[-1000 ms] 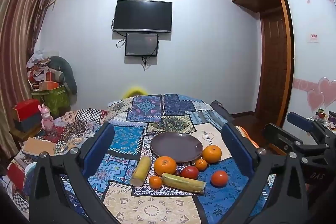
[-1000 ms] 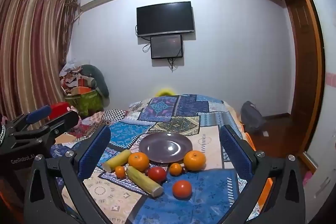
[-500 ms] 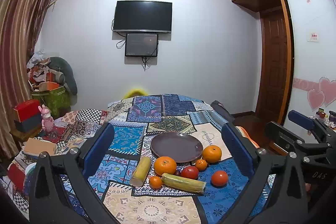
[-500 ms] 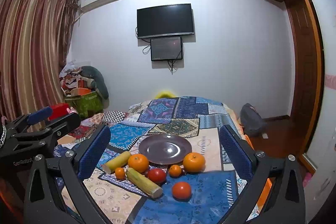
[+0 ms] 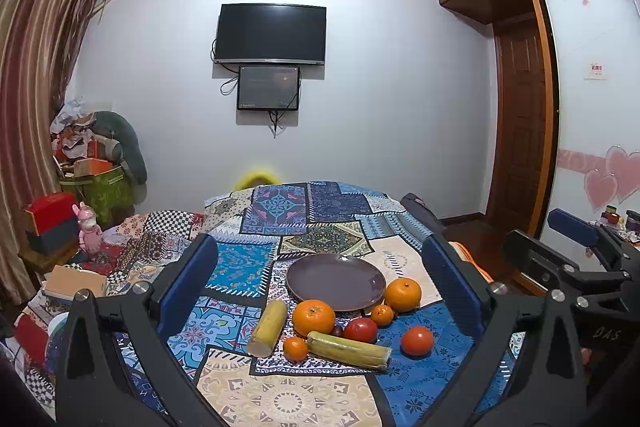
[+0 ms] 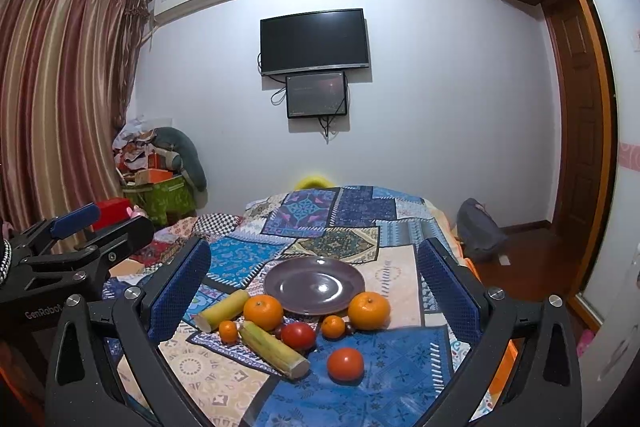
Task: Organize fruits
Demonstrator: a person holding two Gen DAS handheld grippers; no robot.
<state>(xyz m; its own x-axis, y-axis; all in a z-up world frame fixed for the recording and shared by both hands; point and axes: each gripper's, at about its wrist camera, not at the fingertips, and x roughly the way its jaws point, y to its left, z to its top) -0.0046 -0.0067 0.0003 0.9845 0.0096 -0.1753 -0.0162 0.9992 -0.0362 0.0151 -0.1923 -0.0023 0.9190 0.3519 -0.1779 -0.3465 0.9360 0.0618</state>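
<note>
A dark purple plate point(image 5: 336, 281) point(image 6: 314, 285) lies empty on a patchwork cloth. In front of it lie two large oranges point(image 5: 313, 317) point(image 5: 403, 294), two small oranges point(image 5: 295, 348) point(image 5: 382, 315), two red tomatoes point(image 5: 361, 330) point(image 5: 417, 340) and two yellow-green cane pieces point(image 5: 267, 321) point(image 5: 349, 349). In the right wrist view the near tomato point(image 6: 345, 364) and the long cane piece point(image 6: 274, 348) lie closest. My left gripper point(image 5: 320, 291) and right gripper point(image 6: 314, 291) are both open and empty, held above and short of the fruit.
The patchwork cloth point(image 5: 280, 399) covers the table. Boxes and bags point(image 5: 60, 227) crowd the left side. A grey bag point(image 6: 478, 235) sits on the floor at right near a wooden door point(image 6: 580, 131). The other gripper shows at each view's edge point(image 5: 576, 267) point(image 6: 72, 251).
The right wrist view has lifted and tilted slightly, so the fruit sits a little lower. The left gripper has hardly moved. Nothing was grasped or released.
</note>
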